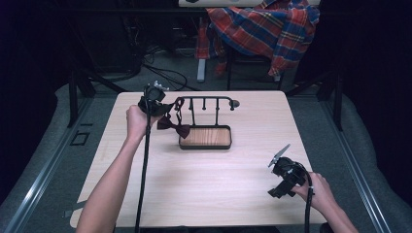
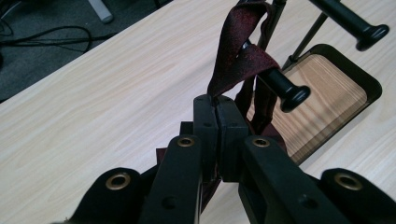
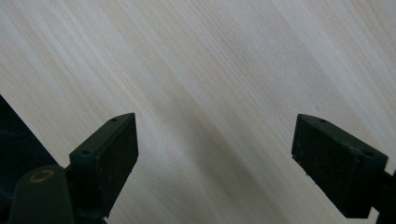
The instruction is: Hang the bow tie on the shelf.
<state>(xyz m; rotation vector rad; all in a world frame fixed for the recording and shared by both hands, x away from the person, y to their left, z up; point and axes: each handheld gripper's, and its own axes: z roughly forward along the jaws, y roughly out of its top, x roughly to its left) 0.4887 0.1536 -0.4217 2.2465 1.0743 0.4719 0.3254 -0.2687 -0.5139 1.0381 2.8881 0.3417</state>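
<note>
A dark red bow tie (image 1: pixel 174 126) hangs beside a black rack (image 1: pixel 204 102) with pegs that stands in a wooden tray (image 1: pixel 206 138). My left gripper (image 1: pixel 160 108) is shut on the tie's strap. In the left gripper view the strap (image 2: pixel 238 56) rises from my closed jaws, loops over a knobbed peg (image 2: pixel 285 88), and my left gripper (image 2: pixel 216 109) pinches it just below. My right gripper (image 1: pixel 279 187) rests near the table's front right corner, and in the right gripper view it (image 3: pixel 215 163) stands open over bare wood with nothing between the pads.
The light wooden table (image 1: pixel 204 194) has free room in front of the tray. A plaid shirt (image 1: pixel 262 26) is draped over a chair behind the table. Cables lie on the floor at the back left. A second knobbed peg (image 2: pixel 369 32) sticks out to the right.
</note>
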